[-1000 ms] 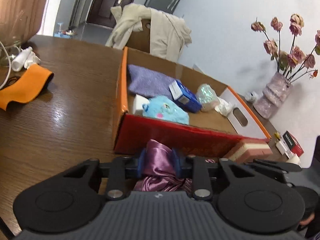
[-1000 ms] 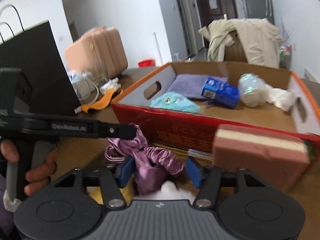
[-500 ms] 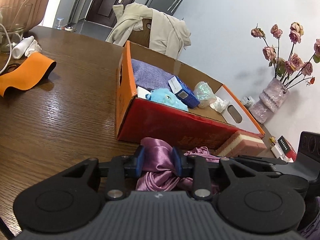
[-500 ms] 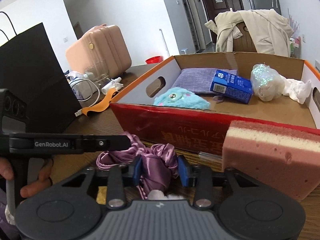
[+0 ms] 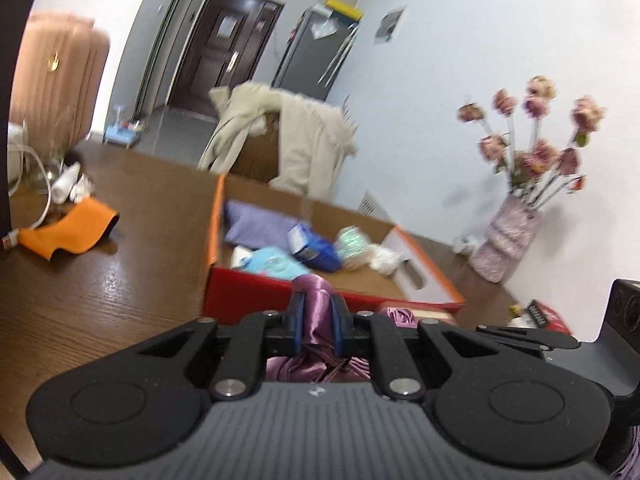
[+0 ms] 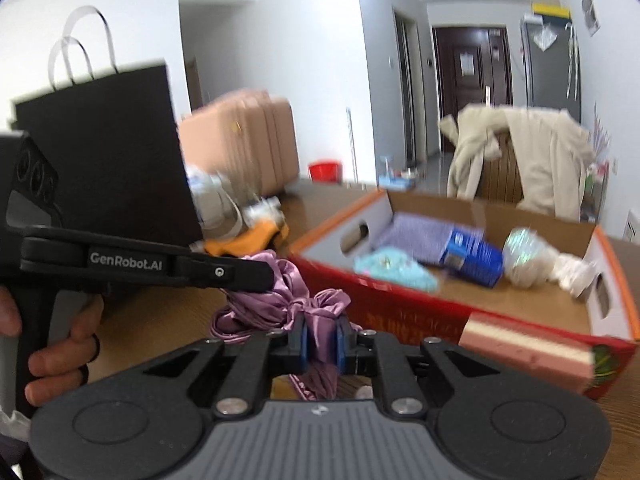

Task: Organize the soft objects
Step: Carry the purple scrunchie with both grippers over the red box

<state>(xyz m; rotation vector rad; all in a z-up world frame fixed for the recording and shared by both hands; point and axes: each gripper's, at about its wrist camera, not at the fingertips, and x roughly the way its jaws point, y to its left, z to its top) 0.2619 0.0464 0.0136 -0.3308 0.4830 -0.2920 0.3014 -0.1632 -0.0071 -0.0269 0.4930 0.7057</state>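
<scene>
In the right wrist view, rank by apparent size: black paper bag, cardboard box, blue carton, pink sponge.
1. cardboard box
2. black paper bag, nearer the camera, so unsure against the box
3. pink sponge
4. blue carton, close to the sponge

Dark wooden table (image 5: 100, 280). Bearing cardboard box (image 5: 216, 236), orange cloth (image 5: 68, 232), flower vase (image 5: 506, 240), black paper bag (image 6: 104, 152).

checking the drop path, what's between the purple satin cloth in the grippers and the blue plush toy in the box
Only the cardboard box's red front wall separates the purple satin cloth from the blue plush toy; right wrist view.
</scene>
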